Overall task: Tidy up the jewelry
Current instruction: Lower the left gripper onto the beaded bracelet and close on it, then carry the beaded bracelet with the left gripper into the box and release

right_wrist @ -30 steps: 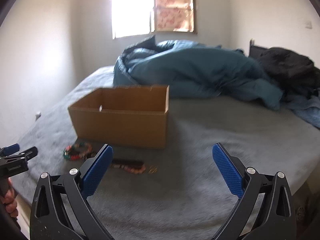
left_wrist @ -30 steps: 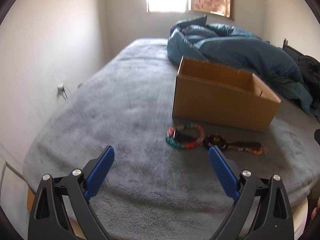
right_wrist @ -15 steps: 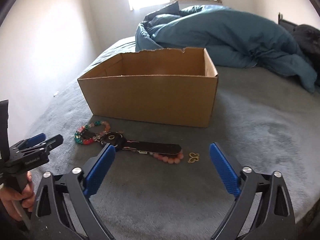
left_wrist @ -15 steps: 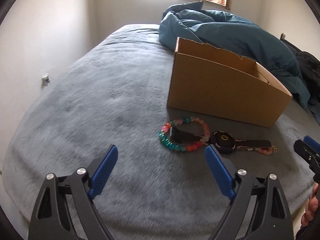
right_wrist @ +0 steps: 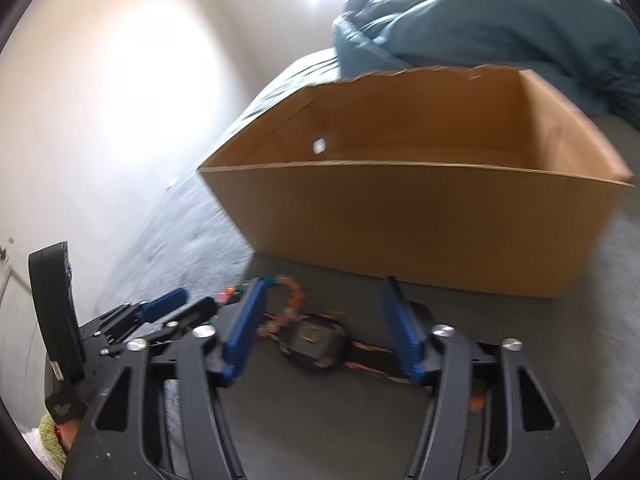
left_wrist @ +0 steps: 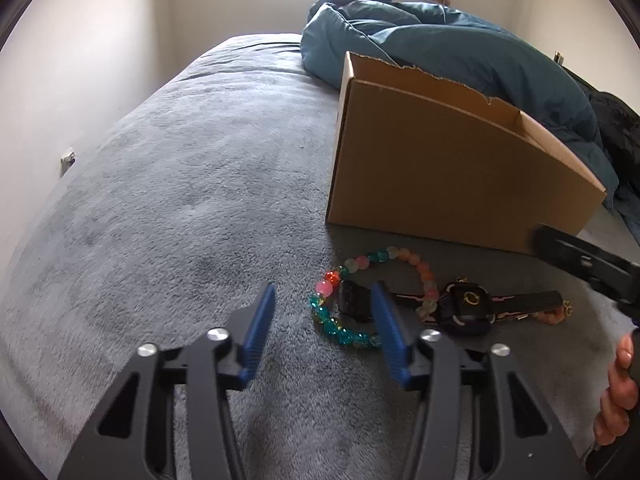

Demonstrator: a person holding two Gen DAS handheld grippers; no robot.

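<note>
On a grey bed cover (left_wrist: 168, 184), the left gripper (left_wrist: 322, 312), jaws spread and empty, nears one beaded bracelet (left_wrist: 344, 332); the right gripper (right_wrist: 324, 316), also spread and empty, straddles one black watch (right_wrist: 318, 344) — best pinched squarely across its case. Both pieces lie in front of one open cardboard box (right_wrist: 400, 224) — a peach bead strand (left_wrist: 554, 314) lies beside the strap.

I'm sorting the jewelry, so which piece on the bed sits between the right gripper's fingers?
The black watch: its face lies between the right gripper fingers; the beaded bracelet lies farther left.
</note>
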